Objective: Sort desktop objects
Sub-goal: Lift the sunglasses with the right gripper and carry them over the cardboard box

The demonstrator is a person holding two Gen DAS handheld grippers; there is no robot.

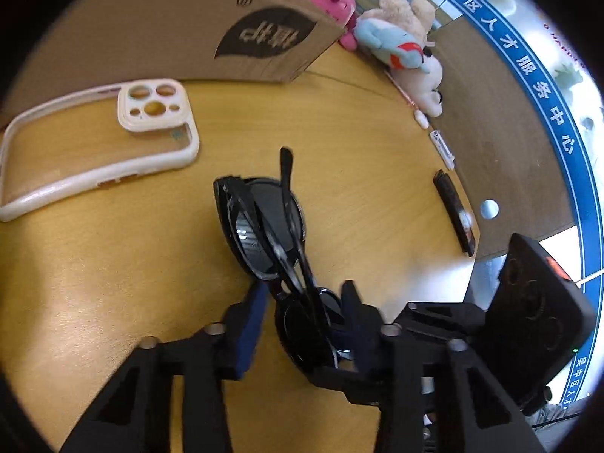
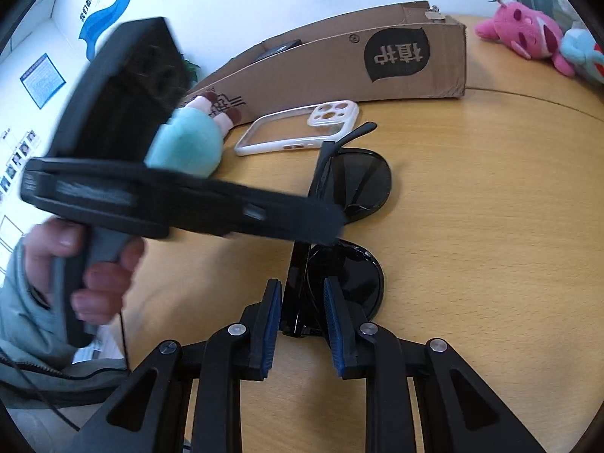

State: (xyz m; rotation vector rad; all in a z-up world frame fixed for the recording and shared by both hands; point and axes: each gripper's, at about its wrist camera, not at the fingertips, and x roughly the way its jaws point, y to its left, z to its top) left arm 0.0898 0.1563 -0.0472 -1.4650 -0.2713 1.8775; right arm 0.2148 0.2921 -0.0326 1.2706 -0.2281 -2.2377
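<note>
From the left wrist view, the left gripper [image 1: 305,294] has its blue pads on either side of the near lens of a pair of black sunglasses [image 1: 264,234], which lie folded on the wooden counter [image 1: 377,188]. The pads look close against the frame, so I judge it a grip, though blur at the right pad leaves the contact uncertain. A white phone case [image 1: 94,143] lies flat to the left, well apart from the sunglasses, and a cardboard box [image 1: 181,30] stands behind it. Soft toys [image 1: 396,37] sit along the far edge, and a dark slim object [image 1: 455,213] and a small white item [image 1: 441,149] lie near the counter's right edge. None of these appears to be put away.

From the right wrist view, the right gripper [image 2: 302,302] is clenched on the sunglasses [image 2: 351,181] at the near end, its pads pressing the folded temples beside the near lens. The left gripper's body crosses the picture from the left, held by a hand [image 2: 90,271], with its tip at the middle of the sunglasses. The phone case [image 2: 302,128] lies just beyond them, a teal soft toy [image 2: 188,143] sits by the box [image 2: 377,64], and something dark already rests inside the box.

Sorting seems barely begun: the sunglasses are on the counter in both grippers, and most items await placing.
</note>
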